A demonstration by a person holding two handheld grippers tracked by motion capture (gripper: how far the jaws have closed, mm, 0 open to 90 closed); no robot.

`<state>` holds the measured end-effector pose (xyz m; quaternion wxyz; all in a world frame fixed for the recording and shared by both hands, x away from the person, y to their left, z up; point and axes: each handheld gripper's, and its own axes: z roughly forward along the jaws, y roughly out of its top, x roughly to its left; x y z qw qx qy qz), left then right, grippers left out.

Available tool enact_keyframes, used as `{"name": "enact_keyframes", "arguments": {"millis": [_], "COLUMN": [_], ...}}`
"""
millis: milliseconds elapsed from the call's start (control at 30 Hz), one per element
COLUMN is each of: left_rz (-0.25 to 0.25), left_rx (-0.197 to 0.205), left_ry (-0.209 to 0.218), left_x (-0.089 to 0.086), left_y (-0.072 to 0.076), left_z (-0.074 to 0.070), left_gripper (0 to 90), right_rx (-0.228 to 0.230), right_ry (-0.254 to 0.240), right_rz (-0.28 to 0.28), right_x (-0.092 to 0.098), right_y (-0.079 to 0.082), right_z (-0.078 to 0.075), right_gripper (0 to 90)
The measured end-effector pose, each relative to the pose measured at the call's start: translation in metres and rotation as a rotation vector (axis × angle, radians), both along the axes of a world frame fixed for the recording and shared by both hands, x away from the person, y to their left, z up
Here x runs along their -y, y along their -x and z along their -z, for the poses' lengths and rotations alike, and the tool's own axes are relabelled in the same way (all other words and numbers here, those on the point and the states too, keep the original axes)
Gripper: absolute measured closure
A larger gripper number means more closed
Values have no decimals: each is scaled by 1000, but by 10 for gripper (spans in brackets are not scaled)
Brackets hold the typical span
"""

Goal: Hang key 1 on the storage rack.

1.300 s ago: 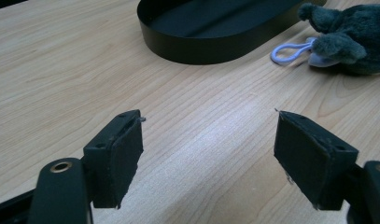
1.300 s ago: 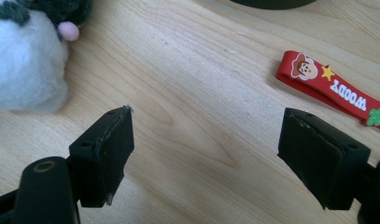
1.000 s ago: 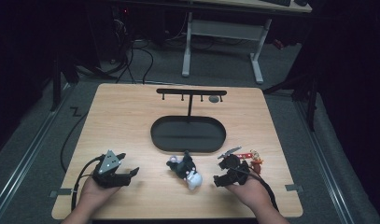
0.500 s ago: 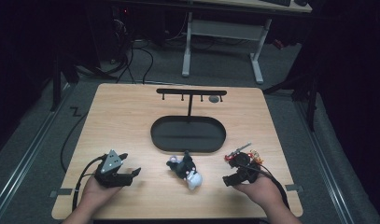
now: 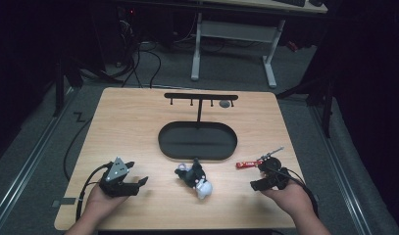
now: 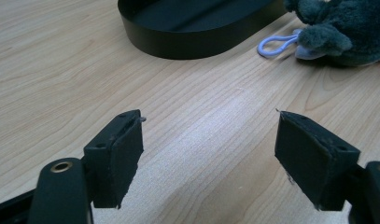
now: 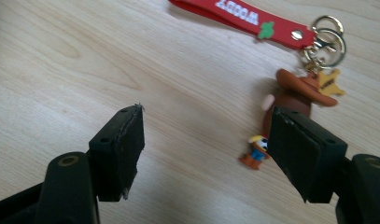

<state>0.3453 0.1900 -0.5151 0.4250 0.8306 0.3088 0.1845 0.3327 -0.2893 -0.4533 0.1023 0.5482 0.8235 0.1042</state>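
A red-strap keychain (image 7: pixel 239 16) with a key ring and a small cowboy-hat figure (image 7: pixel 297 91) lies on the wooden table (image 5: pixel 138 127). In the high view the red strap (image 5: pixel 246 165) sits just left of and beyond my right gripper (image 5: pixel 258 175). That gripper (image 7: pixel 206 116) is open over bare wood and its jaws have just been closing with nothing between them. Its right jaw hides part of the figure. A grey and white plush toy (image 5: pixel 194 178) with a lavender loop (image 6: pixel 274 42) lies at the front centre. My left gripper (image 5: pixel 138 183) (image 6: pixel 208 126) rests open and empty, pointing toward the toy.
A black oval tray (image 5: pixel 197 144) carries an upright post with a hook bar (image 5: pixel 202 97) across its top. Its rim (image 6: pixel 187 44) is close ahead in the left gripper view. Cables trail off both grippers toward the table's front edge.
My right hand and gripper have moved to the right along the front of the table, and the red strap now shows to its left. Its jaws stand narrower. The left hand has stayed put.
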Motion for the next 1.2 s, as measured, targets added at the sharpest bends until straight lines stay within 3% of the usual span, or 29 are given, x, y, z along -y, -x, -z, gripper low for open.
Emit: {"name": "enact_keyframes", "arguments": {"millis": [300,433,1200], "left_rz": [-2,-1,0], "left_rx": [-7,-7,-12], "left_ry": [4,-1,-14], "left_x": [-1,0,-1], "left_y": [-1,-1,-1], "left_z": [1,1,2], "left_gripper": [240,240,241], "right_rx": [-12,-8,-75], "right_ry": [19,5,-34], "right_rz": [63,100,227], "right_x": [20,27,44], "right_y": [-4,-7,-31], "right_z": [1,4,33], "right_gripper": [267,286,366]}}
